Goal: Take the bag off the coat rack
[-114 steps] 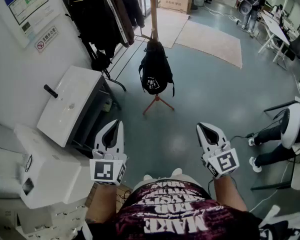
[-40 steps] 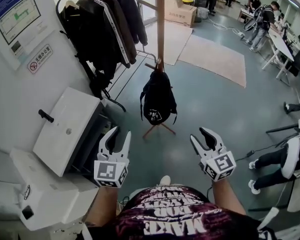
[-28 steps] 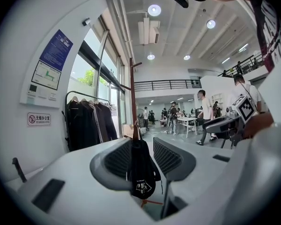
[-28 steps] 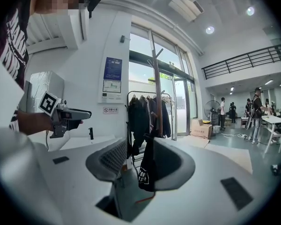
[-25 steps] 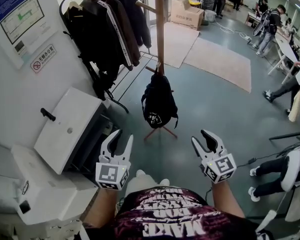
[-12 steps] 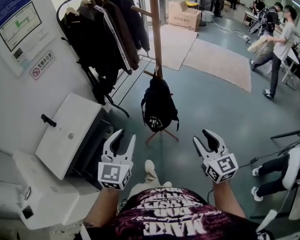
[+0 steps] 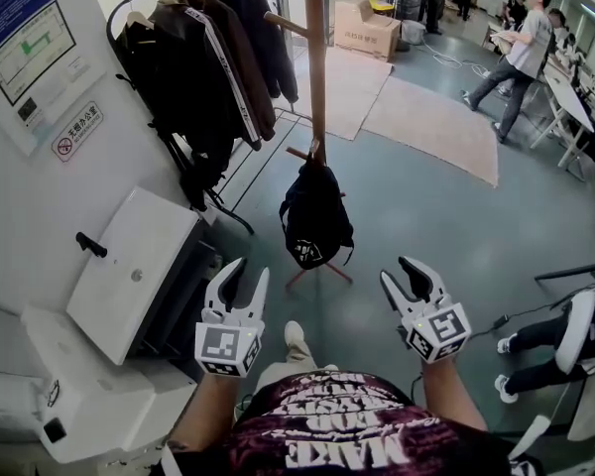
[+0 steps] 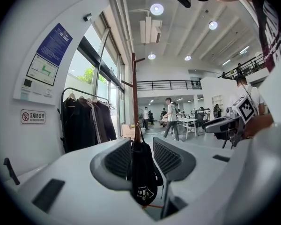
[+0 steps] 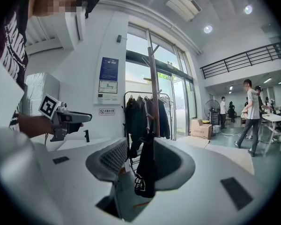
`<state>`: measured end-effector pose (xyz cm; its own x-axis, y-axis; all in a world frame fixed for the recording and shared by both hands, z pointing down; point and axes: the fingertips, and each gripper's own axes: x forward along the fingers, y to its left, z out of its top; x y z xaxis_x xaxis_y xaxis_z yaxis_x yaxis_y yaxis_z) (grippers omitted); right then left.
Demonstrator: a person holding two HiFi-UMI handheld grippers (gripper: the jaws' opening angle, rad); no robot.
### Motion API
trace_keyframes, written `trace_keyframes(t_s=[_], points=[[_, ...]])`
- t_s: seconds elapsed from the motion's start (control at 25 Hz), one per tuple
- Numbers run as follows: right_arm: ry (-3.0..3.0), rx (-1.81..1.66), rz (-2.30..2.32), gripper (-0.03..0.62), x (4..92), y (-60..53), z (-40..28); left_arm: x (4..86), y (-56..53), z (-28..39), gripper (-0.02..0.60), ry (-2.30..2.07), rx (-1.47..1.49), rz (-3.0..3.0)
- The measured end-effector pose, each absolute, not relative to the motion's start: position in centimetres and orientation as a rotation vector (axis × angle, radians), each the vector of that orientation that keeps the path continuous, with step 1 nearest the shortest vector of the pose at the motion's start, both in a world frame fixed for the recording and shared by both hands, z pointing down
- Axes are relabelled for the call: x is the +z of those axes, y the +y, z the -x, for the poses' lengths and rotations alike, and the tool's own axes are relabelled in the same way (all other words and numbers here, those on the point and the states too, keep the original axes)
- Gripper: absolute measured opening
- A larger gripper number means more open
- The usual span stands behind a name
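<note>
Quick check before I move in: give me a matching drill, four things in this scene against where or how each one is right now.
1 bag
2 jackets
3 box
4 left tongs

A in a row against the wall
B open, empty
C hanging on the wooden pole
D on the floor, far side

Pairs: 1-C, 2-A, 3-D, 4-B

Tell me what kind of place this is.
Probably the entrance area of an open-plan office or lab. There's a rail of jackets by the wall and a coat rack with a bag. Desks with people stand beyond, under a mezzanine railing.
</note>
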<state>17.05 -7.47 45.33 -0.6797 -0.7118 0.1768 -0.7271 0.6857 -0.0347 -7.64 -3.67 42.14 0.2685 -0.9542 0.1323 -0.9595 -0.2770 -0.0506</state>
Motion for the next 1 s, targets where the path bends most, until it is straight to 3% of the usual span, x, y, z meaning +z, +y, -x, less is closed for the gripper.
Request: trace_keyframes(t_s=[1.0], points=[[-2.719, 0.162, -1.198, 0.181, 45.2, -17.6, -13.0, 42.7, -14.8, 10.5, 0.138, -1.789, 0.219, -2.512]])
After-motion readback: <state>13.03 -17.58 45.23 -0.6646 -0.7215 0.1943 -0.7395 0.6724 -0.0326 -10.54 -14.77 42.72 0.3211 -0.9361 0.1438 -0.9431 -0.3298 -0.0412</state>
